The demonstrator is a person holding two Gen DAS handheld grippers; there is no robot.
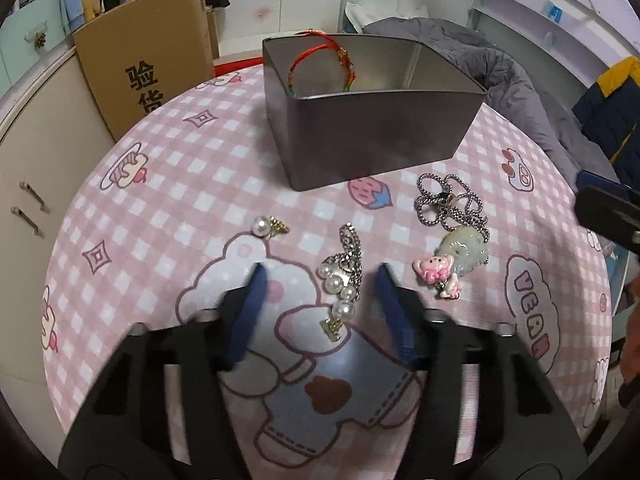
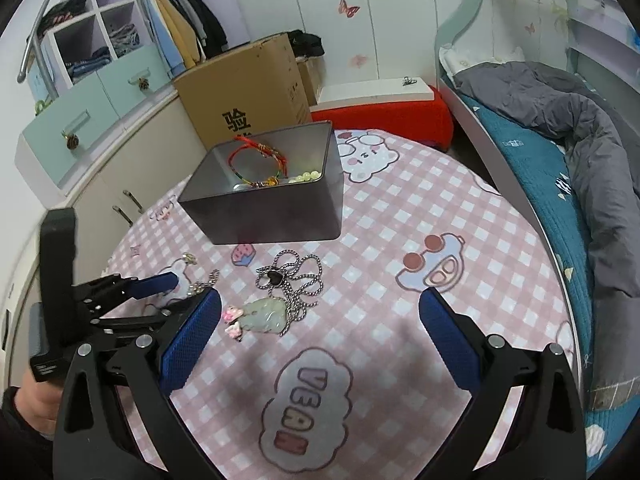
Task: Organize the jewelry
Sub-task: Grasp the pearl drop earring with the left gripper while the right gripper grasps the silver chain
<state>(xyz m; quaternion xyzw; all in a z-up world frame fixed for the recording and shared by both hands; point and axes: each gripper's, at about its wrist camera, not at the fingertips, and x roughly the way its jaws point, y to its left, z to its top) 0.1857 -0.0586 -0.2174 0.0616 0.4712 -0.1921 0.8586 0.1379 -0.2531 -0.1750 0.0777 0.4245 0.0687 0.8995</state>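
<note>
The desk [image 2: 400, 240] under its pink checked cloth is round; its edge falls away to a bed [image 2: 560, 168] on the right and cabinets on the left, with bare cloth to the right. The metal tin [image 1: 372, 128] stands toward the far side, open-topped, already holding a red cord bracelet [image 2: 256, 160] and pale beads. Loose pieces lie near its front wall: a steel chain with jade pendant [image 1: 460, 240], a pink charm [image 1: 436, 276], a lone pearl earring [image 1: 266, 226]. The left tongs [image 1: 320, 276] stand apart, straddling the pearl-and-chain piece [image 1: 344, 276], so closing on it, then lifting over the tin's rim, seems next. The right tongs [image 2: 320, 312] hang wide apart, holding nothing.
</note>
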